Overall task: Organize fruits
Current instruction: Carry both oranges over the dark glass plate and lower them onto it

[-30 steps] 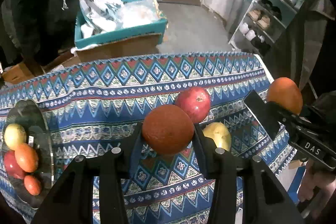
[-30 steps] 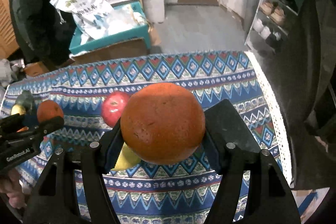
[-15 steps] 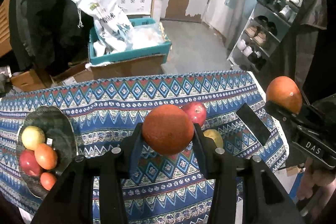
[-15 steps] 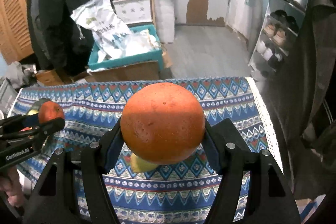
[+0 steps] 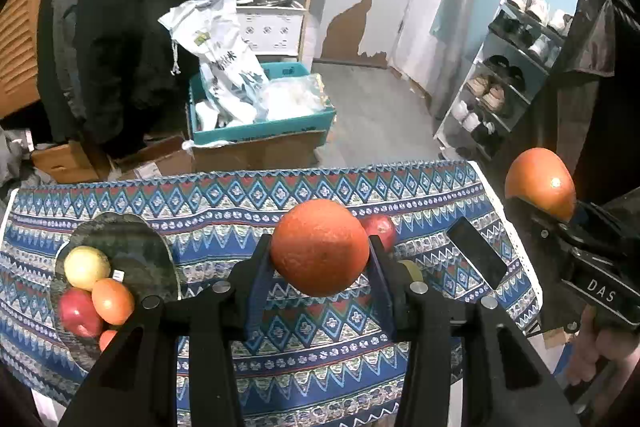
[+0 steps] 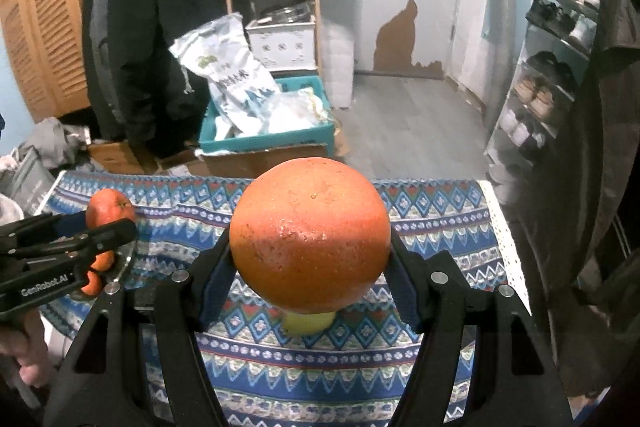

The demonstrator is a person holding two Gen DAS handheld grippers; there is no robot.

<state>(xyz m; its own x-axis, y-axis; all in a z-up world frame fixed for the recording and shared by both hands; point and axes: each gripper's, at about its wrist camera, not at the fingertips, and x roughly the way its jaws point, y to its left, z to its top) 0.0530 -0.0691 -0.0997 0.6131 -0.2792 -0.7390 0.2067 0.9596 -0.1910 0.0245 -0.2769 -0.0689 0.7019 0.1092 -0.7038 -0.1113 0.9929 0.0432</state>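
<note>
Two handheld black two-finger grippers are in view, each clamped on a piece of fruit above a table covered by a blue, red and white zigzag-patterned tablecloth [image 5: 200, 203].

Left gripper [image 5: 320, 261]: the jaws are closed against both sides of a round, dark orange fruit [image 5: 320, 247], which is held clear of the cloth. In the right wrist view the same gripper [image 6: 102, 223] appears at the left edge with its fruit [image 6: 110, 211] between the fingers.

Right gripper [image 6: 310, 247]: the jaws are closed against both sides of a large, round, lighter orange fruit [image 6: 310, 233] with a glossy, dimpled skin. In the left wrist view this gripper [image 5: 556, 203] appears at the right edge, beyond the table's right end, with its fruit [image 5: 538, 183] raised above table level.

Remaining items:
- A dark round glass plate [image 5: 132, 247] lies on the left part of the cloth. It holds a pale yellow apple [image 5: 86, 267], a red apple [image 5: 78, 313], a small orange fruit [image 5: 112, 301] and a second small orange fruit [image 5: 106, 339], grouped together at the plate's left side.
- A loose red apple [image 5: 382, 229] rests on the cloth behind the left gripper's fruit.
- A loose yellow fruit [image 6: 308, 323] rests on the cloth, partly hidden beneath the right gripper's fruit.
- A flat black rectangular object [image 5: 476, 257] lies on the right part of the cloth.
</note>
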